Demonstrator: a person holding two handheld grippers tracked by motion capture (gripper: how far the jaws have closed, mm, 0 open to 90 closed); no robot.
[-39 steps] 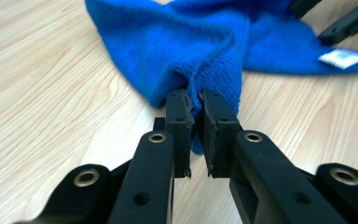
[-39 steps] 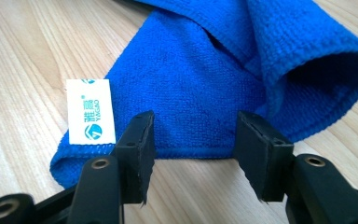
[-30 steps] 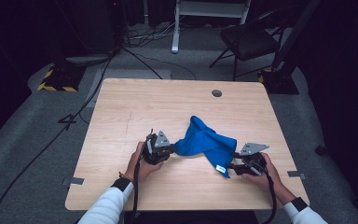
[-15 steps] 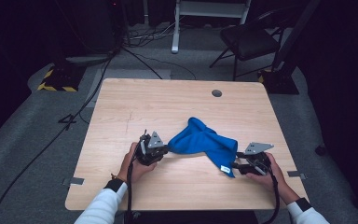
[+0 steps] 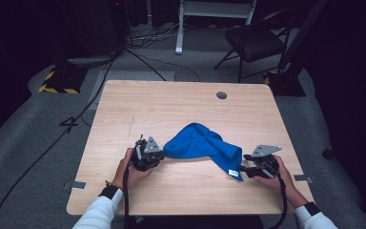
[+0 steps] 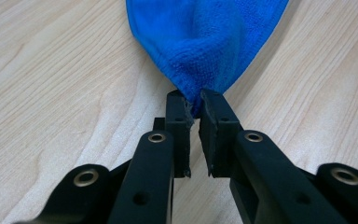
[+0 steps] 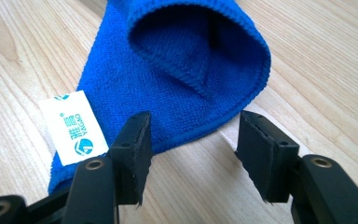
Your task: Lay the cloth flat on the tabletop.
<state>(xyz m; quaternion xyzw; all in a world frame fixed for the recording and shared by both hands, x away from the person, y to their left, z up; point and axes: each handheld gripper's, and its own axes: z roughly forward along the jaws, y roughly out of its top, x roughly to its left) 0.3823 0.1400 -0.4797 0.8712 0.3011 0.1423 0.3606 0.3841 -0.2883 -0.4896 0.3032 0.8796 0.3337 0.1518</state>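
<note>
Here the blue cloth lies bunched on the near half of the wooden desk, stretched from left to right between the person's two hands. Its left end narrows to a point, and its right end sags toward the near right of the desk, where a small white label shows at its corner. In the right gripper view the cloth is folded over into an open loop, and the label lies flat on the wood to the left of the tongs. In the left gripper view the cloth fans out wide from a pinched tip.

The left tongs are clenched on that left tip; in their own view the tongs squeeze the gathered terry fabric between the pads, with only a thin slit between the jaws. The right tongs sit just beside the right end of the cloth. Their jaws have just been opening, and in their own view the tongs stand released, with the cloth's near edge lying between and just past the pads, not pressed by them.

Beyond the desk, a black chair stands on the grey floor, and a dark cable runs across the floor at the left.
</note>
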